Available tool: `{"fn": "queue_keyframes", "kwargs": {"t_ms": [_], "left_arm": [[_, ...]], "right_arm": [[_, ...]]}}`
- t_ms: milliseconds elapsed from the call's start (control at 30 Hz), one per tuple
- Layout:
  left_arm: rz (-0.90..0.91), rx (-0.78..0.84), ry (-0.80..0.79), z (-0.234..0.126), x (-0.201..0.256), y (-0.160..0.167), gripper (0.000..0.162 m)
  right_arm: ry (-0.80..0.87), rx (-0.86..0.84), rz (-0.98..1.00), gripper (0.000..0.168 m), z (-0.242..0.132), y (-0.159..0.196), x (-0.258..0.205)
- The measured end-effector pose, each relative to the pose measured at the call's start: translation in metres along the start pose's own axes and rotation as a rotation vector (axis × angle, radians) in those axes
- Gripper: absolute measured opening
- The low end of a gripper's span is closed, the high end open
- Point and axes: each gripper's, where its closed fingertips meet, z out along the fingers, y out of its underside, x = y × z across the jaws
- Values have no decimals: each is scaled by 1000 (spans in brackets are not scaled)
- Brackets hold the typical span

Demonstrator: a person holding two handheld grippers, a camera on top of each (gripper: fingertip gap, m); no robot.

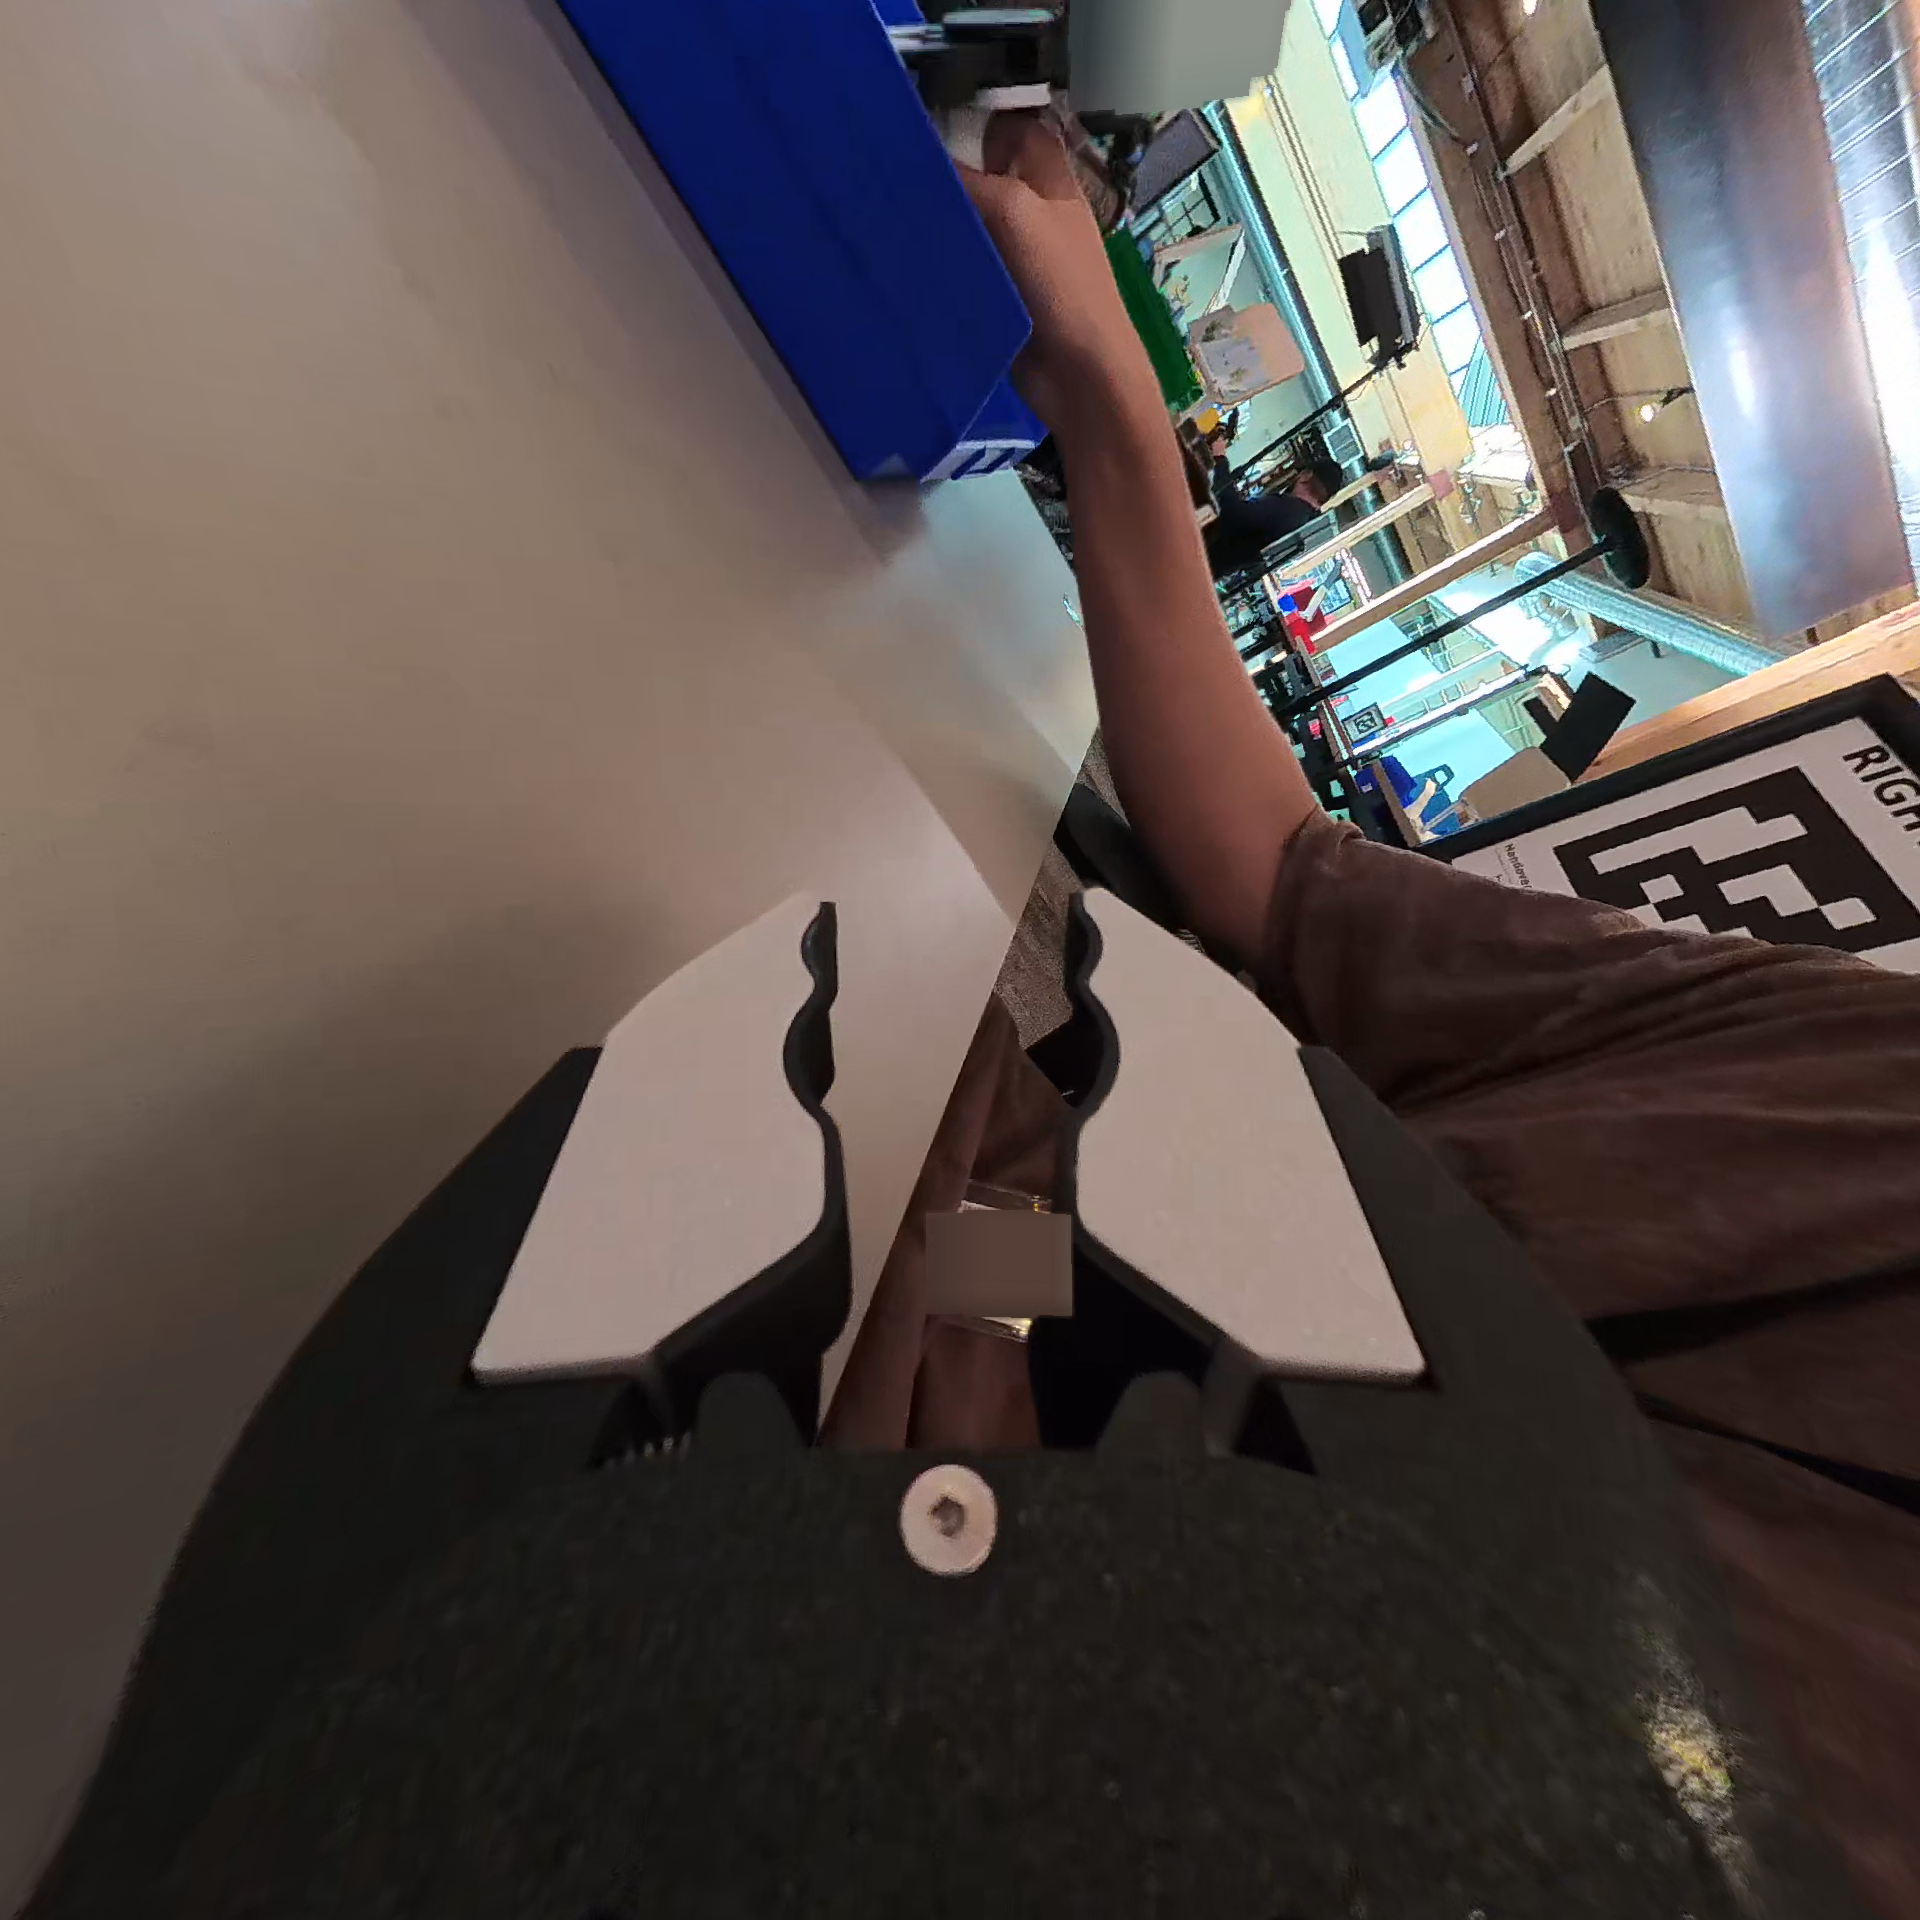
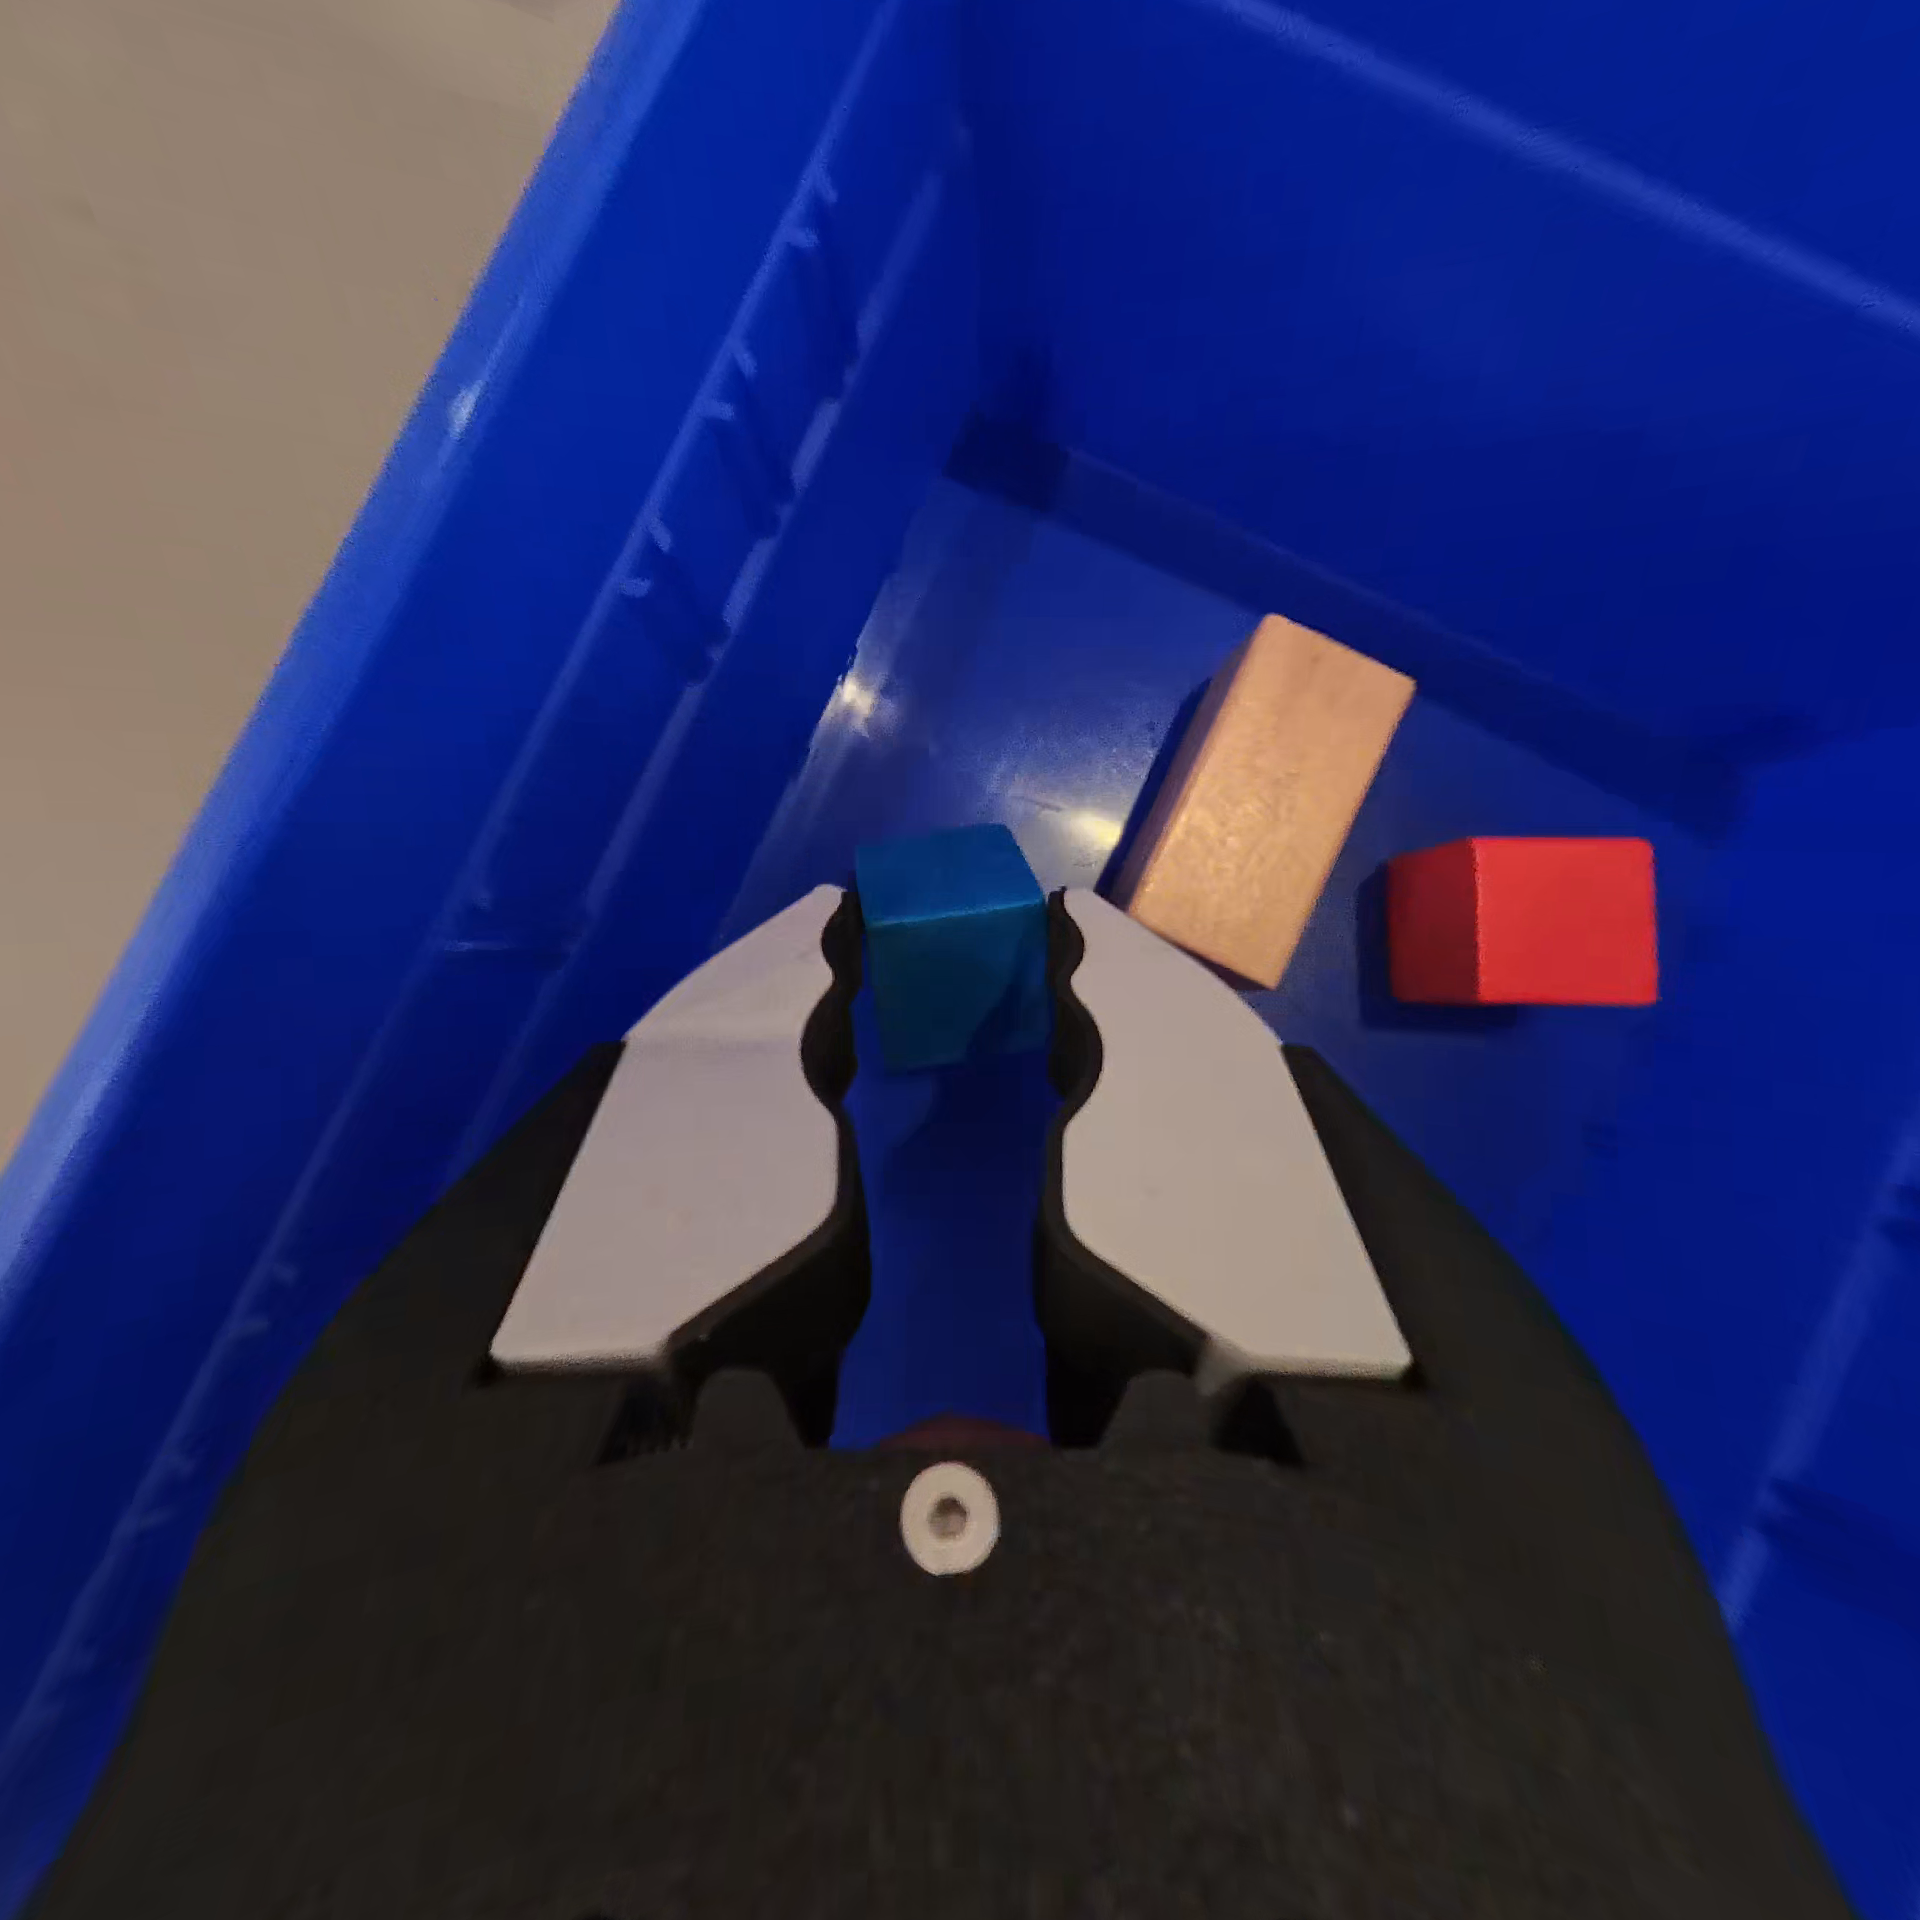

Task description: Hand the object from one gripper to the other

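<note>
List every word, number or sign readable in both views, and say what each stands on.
Black-and-white marker board: large letters on its border and small print beside them. I do not copy writing out.
White label on the end of the blue bin: too blurred to read.
Right wrist view: no writing on the blue cube, wooden block or red cube.

Soft indoor light, glare on bin floor (image 2: 1039, 790), wide-angle edge distortion, slight blur

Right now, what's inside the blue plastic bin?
Inside the blue plastic bin: a small blue wooden cube between the right gripper fingertips, a pale natural-wood rectangular block and a red wooden cube. The gripper body covers the near floor.
</note>
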Motion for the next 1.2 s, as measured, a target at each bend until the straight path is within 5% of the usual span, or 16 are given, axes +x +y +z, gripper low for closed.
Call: {"fn": "queue_keyframes", "kwargs": {"t_ms": [367, 433, 567, 667, 767, 1000, 1200], "left_arm": [[20, -32, -20, 0, -1, 4, 42], [26, -34, -26, 0, -1, 4, 42], [55, -26, -39, -5, 2, 1, 42], [97, -15, -62, -11, 5, -3, 42], [179, -21, -168, -23, -3, -8, 42], [312, -29, -537, -99, -30, -55, 49], [273, -256, -1039, -170, -96, -92, 57]], "right_arm": [[-32, -31, -80, 35, 14, 6, -5], [-8, -44, -101, 48, 2, 7, -1], [156, 69, -216, 61, -90, -17, 15], [223, 289, -215, 53, -183, -38, 8], [132, 481, -132, 37, -230, -29, -24], [-130, 363, -126, 41, -183, 84, -112], [-296, 434, 64, 41, -156, 111, -164]]}}
